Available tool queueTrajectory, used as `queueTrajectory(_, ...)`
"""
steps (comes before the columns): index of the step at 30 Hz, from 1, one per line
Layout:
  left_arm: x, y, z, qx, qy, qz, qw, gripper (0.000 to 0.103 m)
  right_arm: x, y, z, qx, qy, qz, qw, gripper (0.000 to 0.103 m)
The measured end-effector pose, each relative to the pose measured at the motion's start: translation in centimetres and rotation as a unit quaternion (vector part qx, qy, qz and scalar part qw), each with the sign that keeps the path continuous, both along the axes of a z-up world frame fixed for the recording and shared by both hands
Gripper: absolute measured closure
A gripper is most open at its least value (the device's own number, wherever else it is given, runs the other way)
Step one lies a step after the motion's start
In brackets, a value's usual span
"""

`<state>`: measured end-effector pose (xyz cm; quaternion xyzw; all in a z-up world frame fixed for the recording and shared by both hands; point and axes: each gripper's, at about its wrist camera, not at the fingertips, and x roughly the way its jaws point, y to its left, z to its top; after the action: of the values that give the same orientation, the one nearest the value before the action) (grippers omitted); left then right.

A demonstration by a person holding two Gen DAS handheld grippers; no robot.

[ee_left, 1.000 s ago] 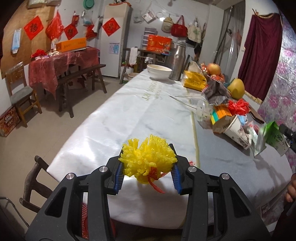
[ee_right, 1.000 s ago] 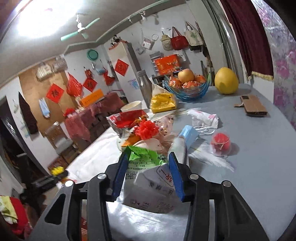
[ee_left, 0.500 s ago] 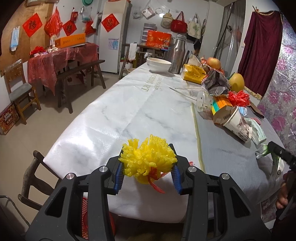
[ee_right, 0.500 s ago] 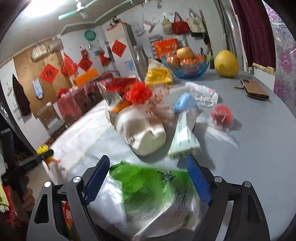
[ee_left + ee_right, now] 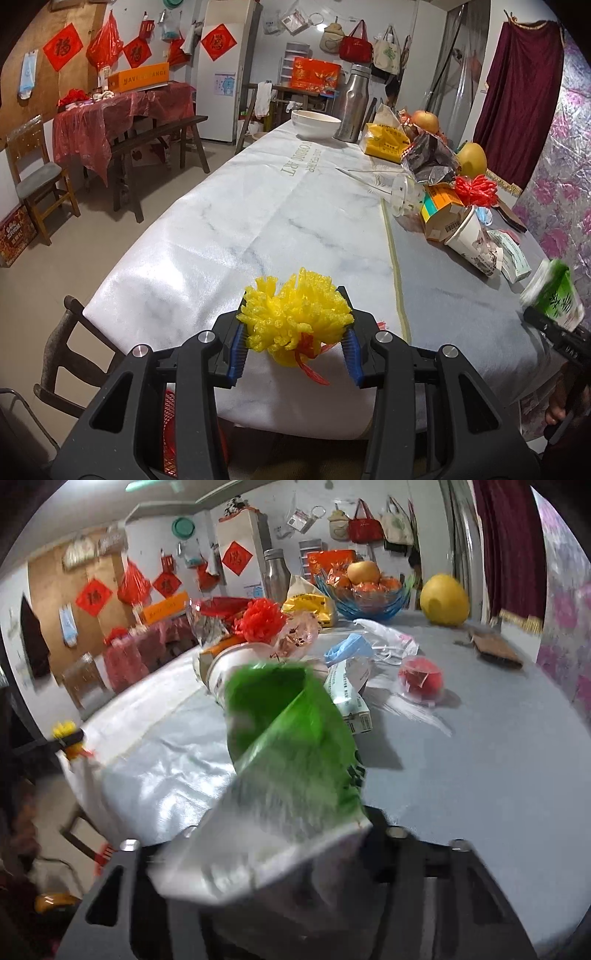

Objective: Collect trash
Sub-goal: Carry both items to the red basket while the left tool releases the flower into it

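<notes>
"NORDIC ART", with a smaller unreadable line beside it, printed on the white tablecloth [image 5: 258, 206]. "NAVEL ORANGE" (partly blurred) on the orange box [image 5: 138, 76]. Red diamond signs [image 5: 62, 47] each bearing a black 福 character.

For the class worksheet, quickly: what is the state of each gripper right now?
Left gripper: shut on the yellow pom-pom.
Right gripper: holding the green and white carton; its fingers are hidden by the carton.
</notes>
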<state>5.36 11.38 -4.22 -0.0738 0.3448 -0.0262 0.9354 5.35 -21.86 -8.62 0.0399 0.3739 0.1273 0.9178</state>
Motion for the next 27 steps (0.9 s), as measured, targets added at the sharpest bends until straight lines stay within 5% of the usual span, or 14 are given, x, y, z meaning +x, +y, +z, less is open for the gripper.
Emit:
queueTrajectory(2, -0.1, 0.1, 0.0, -0.001, -0.001, 0.001, 1.0, 0.06, 0.2, -0.7, 0.2, 0.023, 0.006, -0.006, 1.0, 0.088)
queueTrajectory(9, -0.7, 1.5, 0.5, -0.009, -0.003, 0.015, 0.9999, 0.06, -0.5, -0.9, 2.5, 0.05, -0.028, -0.009, 0.998, 0.089)
queueTrajectory(17, -4.5, 7.2, 1.4, 0.025, -0.005, 0.07, 0.9972, 0.06, -0.5, 6.0, 5.1, 0.059, -0.039, 0.086, 0.994, 0.088)
queueTrajectory(22, -7.4, 12.2, -0.9, 0.033, 0.043, 0.103, 0.9932, 0.06, -0.8, 12.8, 5.2, 0.059, -0.019, 0.17, 0.983, 0.088)
queueTrajectory(27, -9.2, 15.8, -6.3, 0.016, 0.107, 0.116, 0.9874, 0.06, -1.8, 19.7, 4.7, 0.045, 0.002, 0.241, 0.97, 0.088)
